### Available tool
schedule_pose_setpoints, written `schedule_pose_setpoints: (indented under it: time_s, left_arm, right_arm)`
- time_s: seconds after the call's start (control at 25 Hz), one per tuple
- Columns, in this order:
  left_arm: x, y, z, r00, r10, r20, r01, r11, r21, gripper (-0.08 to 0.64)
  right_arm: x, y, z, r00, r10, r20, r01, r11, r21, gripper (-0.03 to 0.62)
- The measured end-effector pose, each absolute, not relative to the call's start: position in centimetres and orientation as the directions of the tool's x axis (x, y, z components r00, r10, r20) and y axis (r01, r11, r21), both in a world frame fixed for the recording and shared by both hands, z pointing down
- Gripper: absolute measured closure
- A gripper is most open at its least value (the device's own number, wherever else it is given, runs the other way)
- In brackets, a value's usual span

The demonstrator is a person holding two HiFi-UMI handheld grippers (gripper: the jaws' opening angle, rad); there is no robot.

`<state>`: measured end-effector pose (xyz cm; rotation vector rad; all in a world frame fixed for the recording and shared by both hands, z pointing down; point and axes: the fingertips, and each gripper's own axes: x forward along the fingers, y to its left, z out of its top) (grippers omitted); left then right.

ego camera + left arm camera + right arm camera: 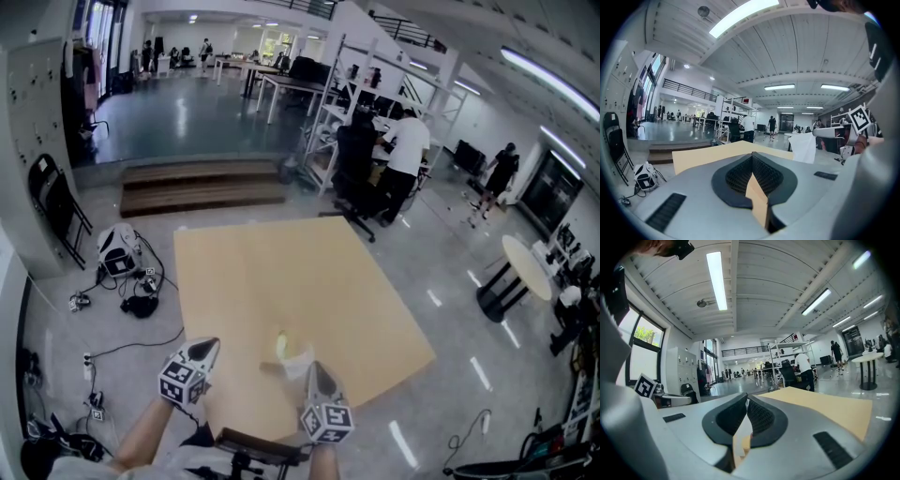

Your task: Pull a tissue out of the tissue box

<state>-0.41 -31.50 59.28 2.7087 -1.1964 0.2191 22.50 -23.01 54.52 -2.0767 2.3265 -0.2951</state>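
Left claw (752,158): tips pressed together, nothing in them. It sits low over the near edge of the table (281,272), clear of the tissue. Looks parked, or ready to pin the box if it lifts.

Right claw (746,401): pinching the tissue (805,146). In its own view the white sheet runs up between the pads. From the left claw's view the sheet hangs loose under the tips, above the table, nothing tugging its lower edge. My read: the sheet is free or nearly so, and the claw is held roughly level to keep it off the surface.

Yellow item (281,345): on the table just past the tissue. Touching or only beside, can't tell. Probably the box, too small to confirm.

Far: rack (356,84), people by it.
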Motion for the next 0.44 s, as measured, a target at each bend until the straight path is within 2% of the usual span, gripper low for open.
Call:
schedule_pose_setpoints:
  time_s: [0.44]
  left_arm:
    - [-0.32,-31.18,59.01,0.669,-0.716,0.196,-0.74,-0.665,0.098,0.554]
  right_arm:
    - [22.38,-22.88,54.69,-0.125,-0.985,0.119,-0.983,0.107,-0.151,0.584]
